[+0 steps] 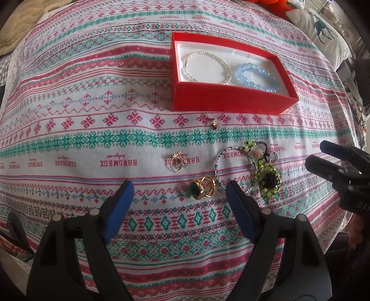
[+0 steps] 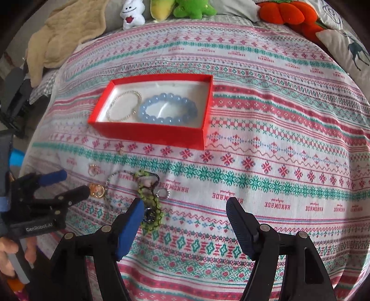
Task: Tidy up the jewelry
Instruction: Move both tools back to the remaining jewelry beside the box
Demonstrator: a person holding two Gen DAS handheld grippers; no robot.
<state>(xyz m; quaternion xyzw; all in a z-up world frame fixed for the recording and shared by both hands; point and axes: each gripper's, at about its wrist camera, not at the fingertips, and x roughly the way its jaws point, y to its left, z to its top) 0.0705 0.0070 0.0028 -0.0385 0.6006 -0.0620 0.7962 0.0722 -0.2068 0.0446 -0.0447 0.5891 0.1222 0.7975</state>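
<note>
Loose jewelry sitting in a little cluster on the cloth, just in front of the red box point(image 1: 231, 101): chunky gold ring with a green stone point(image 1: 202, 190), thin silver hoop bangle point(image 1: 235, 170), green beaded cord piece point(image 1: 266, 171) tangled across that hoop, small gold ring point(image 1: 177, 161), tiny gold earring point(image 1: 215, 123) nearer the box. Already inside the box: pearly bracelet point(image 1: 207, 68) and blue bead bracelet point(image 1: 256, 77), side by side on the white liner.

All light stuff, probably. Rings hard and smooth, likely to skate out of the pads, so best pinched across the band. Bangle stiff but thin; beaded cord floppy and snaggy, likely to drag the hoop along if lifted by one end.

Left gripper point(image 1: 179, 196) spread wide, nothing held, hanging right over the gold ring. Right gripper point(image 2: 185, 214) also wide open and empty, its left pad just beside the green beads.

Underneath, a soft patterned tablecloth point(image 1: 92, 115), a bit wrinkly, so small bits sink in. Plush toys point(image 2: 185, 9), a beige blanket point(image 2: 62, 34) and a deer cushion point(image 2: 351, 46) round the far edge.
</note>
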